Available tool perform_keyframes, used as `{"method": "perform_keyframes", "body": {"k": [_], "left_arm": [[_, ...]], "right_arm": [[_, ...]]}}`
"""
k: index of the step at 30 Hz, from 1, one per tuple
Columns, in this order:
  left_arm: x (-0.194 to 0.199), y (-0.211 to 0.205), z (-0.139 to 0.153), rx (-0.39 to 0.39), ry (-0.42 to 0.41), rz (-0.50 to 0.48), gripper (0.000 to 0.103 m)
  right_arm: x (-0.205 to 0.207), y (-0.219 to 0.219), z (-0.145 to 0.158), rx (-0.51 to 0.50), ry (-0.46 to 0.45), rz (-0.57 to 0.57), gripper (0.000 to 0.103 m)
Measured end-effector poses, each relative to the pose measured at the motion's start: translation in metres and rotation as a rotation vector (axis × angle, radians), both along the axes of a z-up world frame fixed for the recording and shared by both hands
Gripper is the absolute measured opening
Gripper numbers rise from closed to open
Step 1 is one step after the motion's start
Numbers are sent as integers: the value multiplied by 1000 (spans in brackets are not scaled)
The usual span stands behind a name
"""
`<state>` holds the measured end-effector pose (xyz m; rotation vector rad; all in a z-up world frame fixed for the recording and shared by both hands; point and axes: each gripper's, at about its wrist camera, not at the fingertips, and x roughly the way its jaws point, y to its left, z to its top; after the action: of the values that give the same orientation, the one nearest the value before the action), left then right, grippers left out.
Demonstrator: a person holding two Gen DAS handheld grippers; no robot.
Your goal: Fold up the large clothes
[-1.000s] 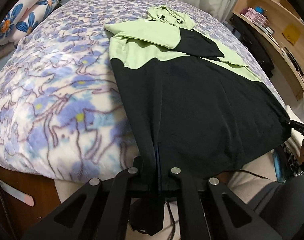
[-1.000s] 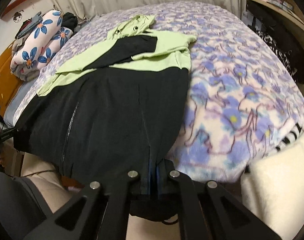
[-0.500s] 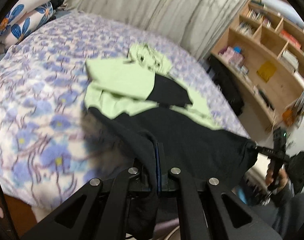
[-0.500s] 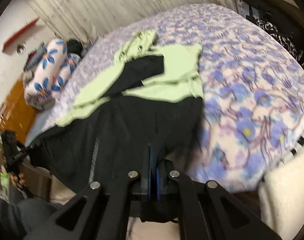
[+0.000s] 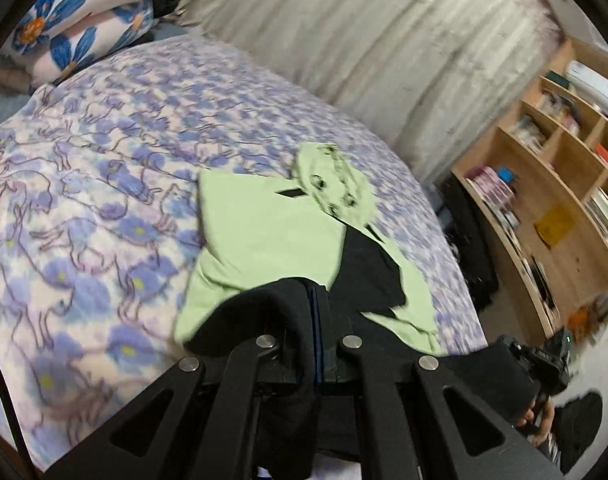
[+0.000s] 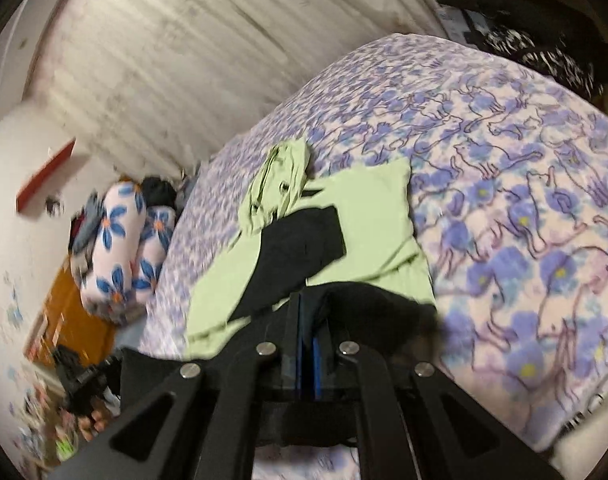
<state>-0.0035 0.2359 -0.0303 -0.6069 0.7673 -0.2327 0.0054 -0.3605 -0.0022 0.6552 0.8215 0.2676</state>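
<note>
A black and light-green hooded jacket (image 5: 260,232) lies on the bed, hood (image 5: 336,188) at the far end, one black sleeve folded across the green chest. My left gripper (image 5: 315,312) is shut on the black hem at its left corner and holds it raised above the bed. My right gripper (image 6: 306,320) is shut on the hem's right corner, also raised; the jacket shows in that view too (image 6: 368,208). The black lower half hangs bunched between the two grippers. The right gripper also shows at the left wrist view's lower right (image 5: 540,364).
The bed has a purple floral blanket (image 5: 84,184). Floral pillows (image 6: 120,248) lie at its left side. A curtain (image 5: 364,48) hangs behind. A wooden bookshelf (image 5: 556,208) stands to the right of the bed. Dark clothes (image 6: 544,56) lie beyond the bed's right edge.
Both grippers have lifted the black hem off the bed's near edge and carried it up and forward toward the green chest. The black lower half now bunches over itself.
</note>
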Motion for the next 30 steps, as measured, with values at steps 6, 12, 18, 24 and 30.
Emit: {"method": "perform_keyframes", "body": {"k": [6,12,18,24,30], "left_arm": [[72,15,-27,-32,97,53,2],[152,16,-47,-29,155,111,15],[207,28,-73,-70,213,171,66],[225,19,-82,27,221,85,68],[206,-10,-83,245,193,-159,68]], "right_arm": [[62,-13,-20,70,65,-72,3],[138,-20,-56,81,167,-150,7],[178,-28,-88,184,234,-198,53],[185,-27,-82,163,170,-140,68],[181,-28,-87,12,179,-95,68]]}}
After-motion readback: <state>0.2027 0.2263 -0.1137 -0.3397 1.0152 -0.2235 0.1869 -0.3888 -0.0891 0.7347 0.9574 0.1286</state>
